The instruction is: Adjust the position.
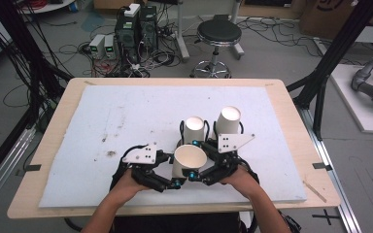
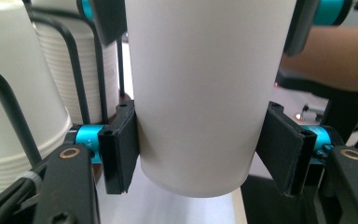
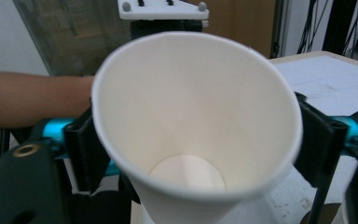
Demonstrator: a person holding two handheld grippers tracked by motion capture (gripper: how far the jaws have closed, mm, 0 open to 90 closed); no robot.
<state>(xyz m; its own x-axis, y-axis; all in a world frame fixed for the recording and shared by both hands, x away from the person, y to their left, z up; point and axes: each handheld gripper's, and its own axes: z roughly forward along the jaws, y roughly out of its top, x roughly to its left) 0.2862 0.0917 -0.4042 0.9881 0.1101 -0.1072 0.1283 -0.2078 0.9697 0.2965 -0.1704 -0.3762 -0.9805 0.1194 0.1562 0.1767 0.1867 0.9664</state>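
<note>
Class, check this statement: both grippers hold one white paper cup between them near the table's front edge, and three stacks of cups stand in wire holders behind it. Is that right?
Not quite. Two stacks stand behind, not three: the left stack and the right stack, as the high view shows. The left gripper and right gripper do hold one white paper cup near the table's front edge.

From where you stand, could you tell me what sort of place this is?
Probably a robotics lab or recording workspace: computer towers amid tangled floor cables, a rolling stool, and black frame struts around the table.
</note>
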